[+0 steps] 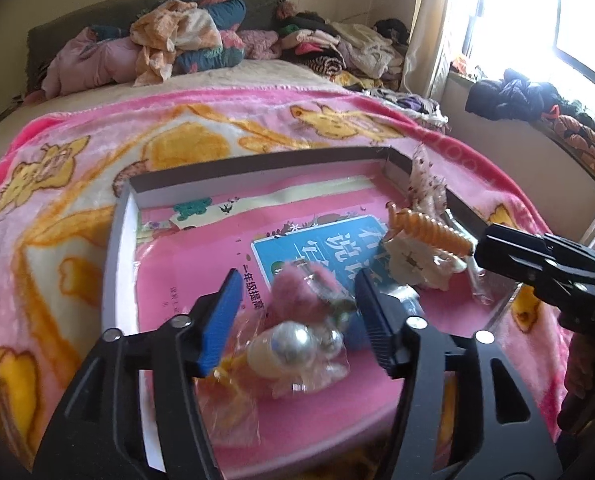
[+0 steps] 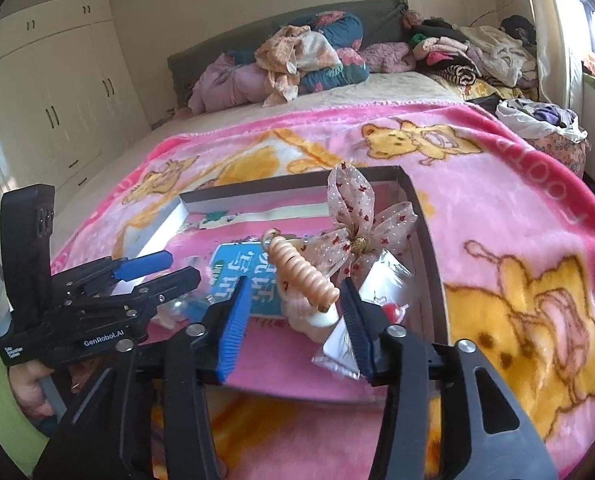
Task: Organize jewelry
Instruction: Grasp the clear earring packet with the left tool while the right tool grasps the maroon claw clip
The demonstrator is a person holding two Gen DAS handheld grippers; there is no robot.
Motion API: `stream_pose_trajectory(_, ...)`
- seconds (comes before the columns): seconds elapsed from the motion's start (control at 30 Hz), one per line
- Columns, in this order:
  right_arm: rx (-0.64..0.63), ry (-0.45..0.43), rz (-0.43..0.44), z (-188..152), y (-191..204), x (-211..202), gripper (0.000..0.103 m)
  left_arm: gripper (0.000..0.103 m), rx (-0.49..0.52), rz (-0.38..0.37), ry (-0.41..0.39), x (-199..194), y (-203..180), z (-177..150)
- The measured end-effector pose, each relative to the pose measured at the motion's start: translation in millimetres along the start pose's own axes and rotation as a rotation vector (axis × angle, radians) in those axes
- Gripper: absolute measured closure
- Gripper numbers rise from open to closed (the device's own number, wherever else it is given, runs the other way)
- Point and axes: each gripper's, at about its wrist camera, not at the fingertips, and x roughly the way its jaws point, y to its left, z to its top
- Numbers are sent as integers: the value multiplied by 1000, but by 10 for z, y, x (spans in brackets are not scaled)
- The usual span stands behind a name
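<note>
Shallow box lid (image 1: 115,248) on pink cartoon blanket (image 1: 57,184), pink booklet (image 1: 201,248) lining its floor.

Left side: left gripper (image 1: 297,312) over near-left part of lid, jaws spread wide, gripping nothing. Between and below them, loose heap: pink fluffy pompom piece (image 1: 293,284), pearly beads in crinkled clear bag (image 1: 289,346). Blurred; contact with pads not determinable. In right view, left gripper (image 2: 169,268) low over lid's left half.

Centre to right: right gripper (image 2: 293,312) jaws parted, empty. Orange spiral hair tie (image 2: 305,276) and cream piece under it (image 2: 313,320) between the blue pads (image 2: 233,320), apparently untouched. Mesh bow with red dots (image 2: 353,216) just behind, by lid's right wall. Foil packet (image 2: 381,276) beside right pad, red item (image 2: 393,310) in it.

Risks, judged:
- Closing on pearl bag: slippery film, round beads; likely squirt-out or bag only pinched.
- Pompom could snag with it, two items lifted together.
- Spiral tie springy; off-centre pinch may flick it over lid wall.
- Grippers near each other; collision possible if both reach centre.
</note>
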Motion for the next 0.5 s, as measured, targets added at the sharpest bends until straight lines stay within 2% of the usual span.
stream_pose_trajectory(0.1, -26, -3, 22, -89, 103, -159, 54, 43, -2, 7, -32, -202, -18, -44)
stream_pose_trajectory(0.2, -59, 11, 48, -200, 217, -256, 53, 43, 7, 12, -48, -397, -37, -160)
stream_pose_trajectory(0.43, -153, 106, 110, -562, 444, -314, 50, 43, 17, -2, -20, -755, -63, -533)
stream_pose_trajectory(0.5, -183, 143, 127, -668, 489, -292, 49, 43, 5, -39, 19, -800, -65, -667)
